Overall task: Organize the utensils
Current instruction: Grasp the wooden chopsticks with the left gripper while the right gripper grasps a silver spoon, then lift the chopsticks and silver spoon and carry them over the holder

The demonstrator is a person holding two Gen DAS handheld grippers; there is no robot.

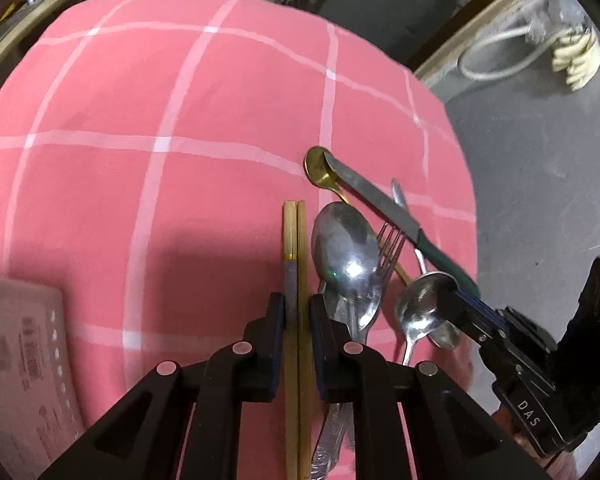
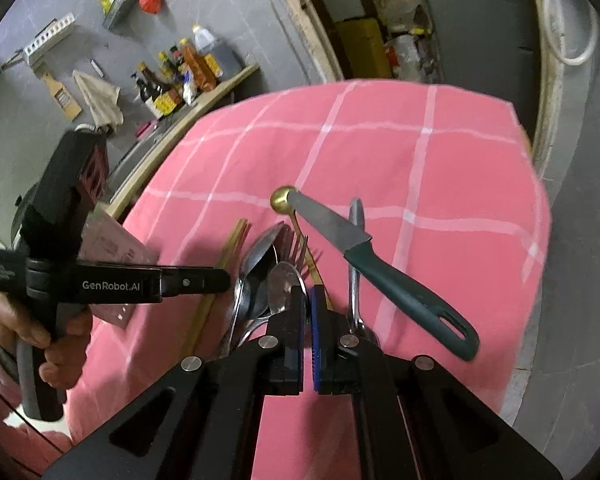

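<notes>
Pink cloth (image 1: 180, 128) with a white grid covers the table under both grippers. The left gripper (image 1: 296, 320) points steeply down, its jaws clenched on a pair of bamboo chopsticks (image 1: 296, 232) that run straight out between the pads and back beneath the gripper body. Just beside its right jaw lies a large steel spoon (image 1: 346, 248), bowl up, with a fork (image 1: 390, 244) just beyond it. Farther to that side, a green-handled knife (image 1: 380, 204) lies diagonally, its tip resting over the bowl of a gold spoon (image 1: 318, 168).

The right gripper (image 2: 308, 304) has its jaws pressed almost together around the edge of a small steel spoon (image 2: 284, 284), whose bowl stands up ahead of the left jaw. In the left wrist view, the same fingers (image 1: 452, 300) pinch that spoon's rim. The knife's green handle (image 2: 412, 300) lies to the right of these jaws. A hand (image 2: 56, 332) holds the left gripper's grip.
</notes>
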